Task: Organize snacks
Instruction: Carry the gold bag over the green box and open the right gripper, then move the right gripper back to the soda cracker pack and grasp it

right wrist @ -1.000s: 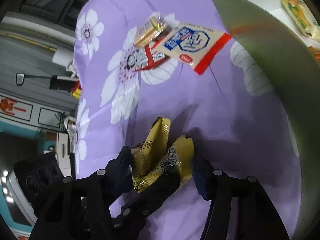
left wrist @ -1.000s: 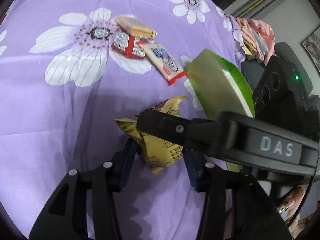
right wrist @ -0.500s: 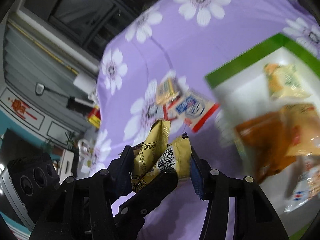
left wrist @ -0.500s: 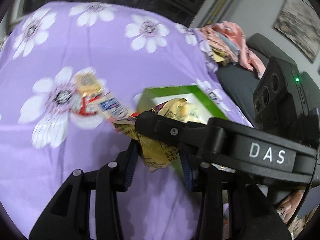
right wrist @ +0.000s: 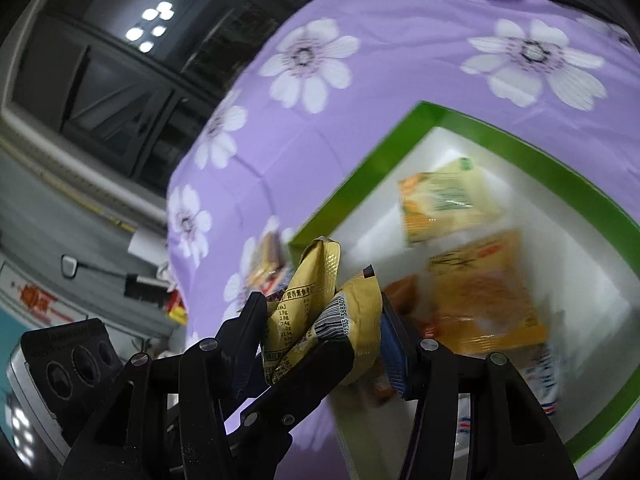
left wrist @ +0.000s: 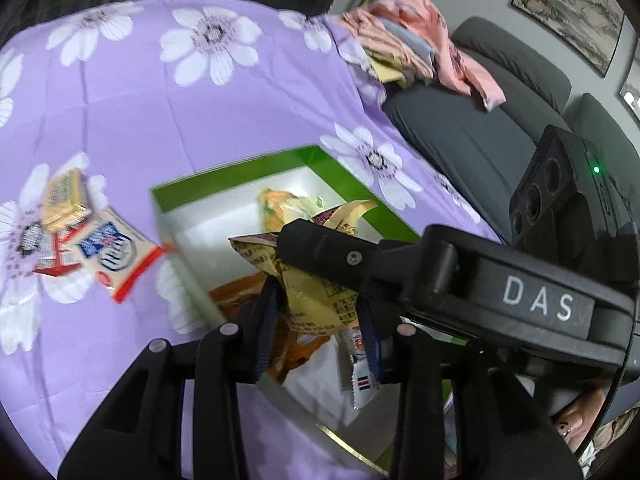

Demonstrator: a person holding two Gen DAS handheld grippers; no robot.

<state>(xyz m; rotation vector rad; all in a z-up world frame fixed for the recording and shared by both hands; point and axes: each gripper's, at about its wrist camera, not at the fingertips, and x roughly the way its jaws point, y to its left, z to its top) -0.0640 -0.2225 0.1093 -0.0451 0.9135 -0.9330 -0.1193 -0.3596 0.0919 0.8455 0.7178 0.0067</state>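
Note:
A crumpled yellow snack packet (left wrist: 312, 300) hangs above a green-rimmed white box (left wrist: 240, 172). My left gripper (left wrist: 318, 322) holds its lower part, pads pressing on it, jaws still closing. My right gripper (right wrist: 322, 332) is shut on the same packet (right wrist: 320, 280), and one of its fingers (left wrist: 320, 248) crosses the left wrist view from the right. Inside the box lie a yellow-green packet (left wrist: 288, 204), orange packets (right wrist: 484, 292) and a white packet with red and blue marks (left wrist: 362, 384).
Left of the box, on the purple flowered cloth (left wrist: 160, 100), lie a cracker pack (left wrist: 64, 200), a blue-and-white packet (left wrist: 116, 252) and a red packet (left wrist: 52, 256). A dark grey sofa (left wrist: 472, 132) with pink clothes (left wrist: 420, 52) stands beyond the cloth's right edge.
Both grippers have risen from the cloth with the yellow packet and carried it sideways to above the box. The box's inside has come into view.

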